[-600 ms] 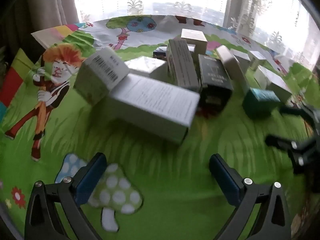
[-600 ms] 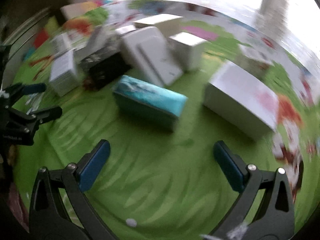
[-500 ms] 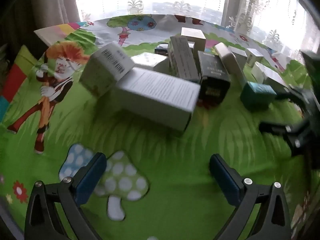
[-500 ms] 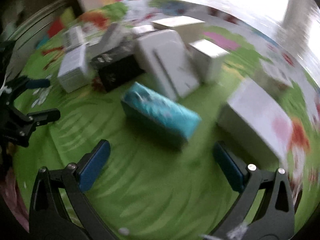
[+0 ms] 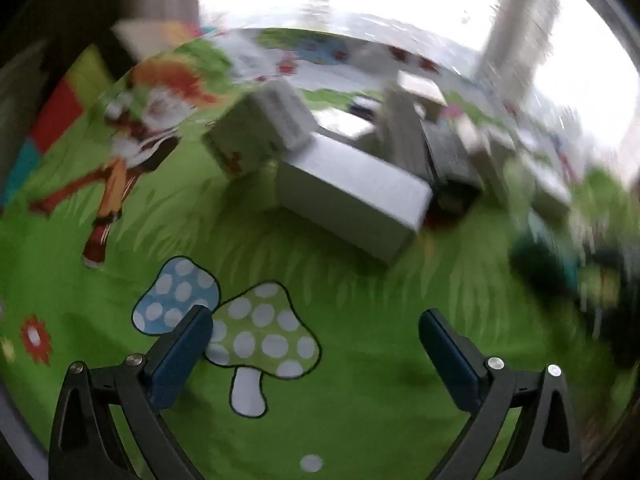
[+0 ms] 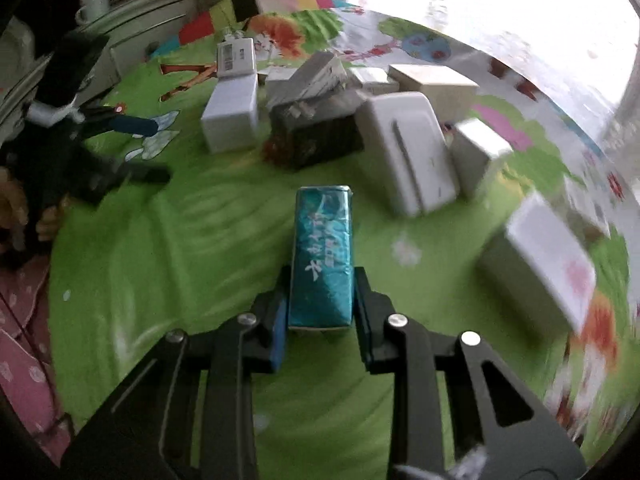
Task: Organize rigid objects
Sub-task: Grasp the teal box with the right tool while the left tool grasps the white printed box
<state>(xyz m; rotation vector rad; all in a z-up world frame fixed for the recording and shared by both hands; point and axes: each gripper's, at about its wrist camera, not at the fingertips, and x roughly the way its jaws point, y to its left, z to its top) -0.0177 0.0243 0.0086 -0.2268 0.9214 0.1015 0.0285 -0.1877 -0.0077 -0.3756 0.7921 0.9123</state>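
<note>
Teal box (image 6: 322,256) clamped lengthwise in right gripper (image 6: 320,312) | behind it a black box (image 6: 320,140) and white boxes (image 6: 406,156) on the green cartoon cloth (image 6: 200,240) | left gripper (image 5: 316,344) spread wide over the mushroom print (image 5: 260,336) | bright window beyond

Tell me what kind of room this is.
Probably a home bedroom or child's room: a cartoon-print green cloth covers the surface, bright window curtains hang behind, and a cup sits on furniture.
</note>
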